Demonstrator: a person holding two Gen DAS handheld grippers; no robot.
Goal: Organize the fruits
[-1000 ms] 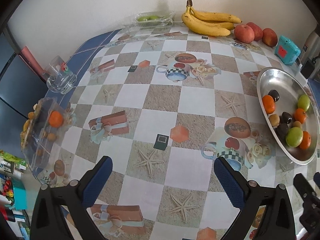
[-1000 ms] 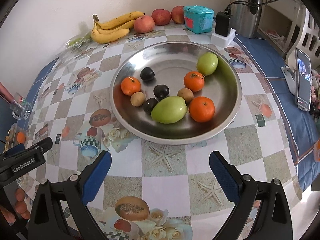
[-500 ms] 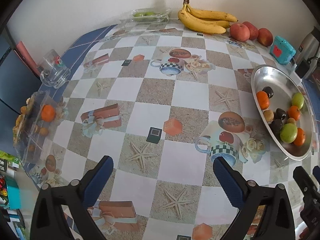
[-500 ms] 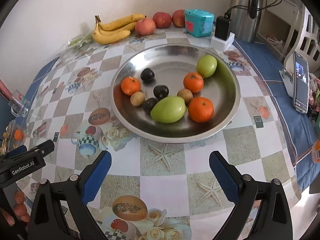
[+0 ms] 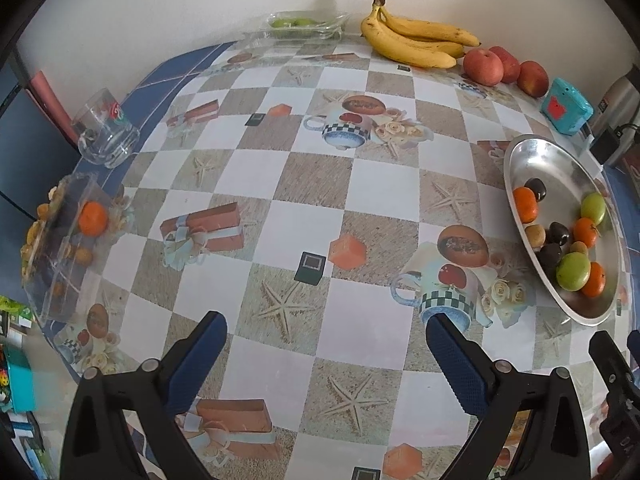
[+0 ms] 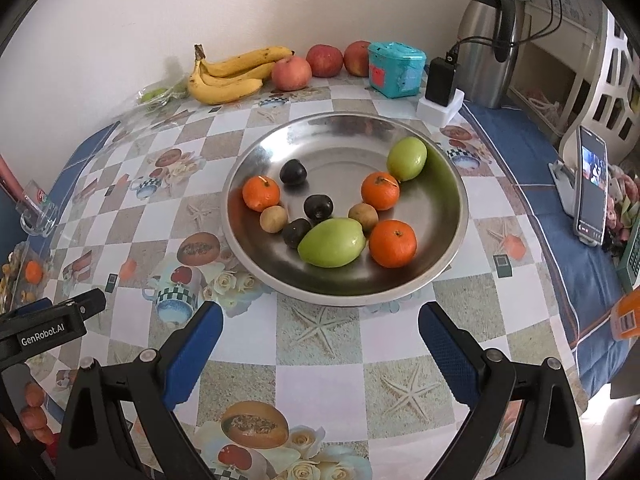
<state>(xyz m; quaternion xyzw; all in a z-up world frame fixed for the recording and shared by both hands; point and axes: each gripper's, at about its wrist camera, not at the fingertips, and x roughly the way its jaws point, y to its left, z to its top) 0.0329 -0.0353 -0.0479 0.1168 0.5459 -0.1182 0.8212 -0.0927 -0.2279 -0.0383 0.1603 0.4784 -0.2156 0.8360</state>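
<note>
Both views edged back | tools: left (image 5: pixel 326 354), right (image 6: pixel 320 342) spread, empty | phone (image 6: pixel 591 186) only right view

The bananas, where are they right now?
In the right wrist view, the bananas lie at the table's far edge against the wall, just left of the apples.

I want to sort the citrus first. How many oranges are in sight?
4. Three lie in the metal bowl: one at its left, one mid-right, one front right. A fourth sits in the clear box at the table's left edge; more could be hidden there.
</note>
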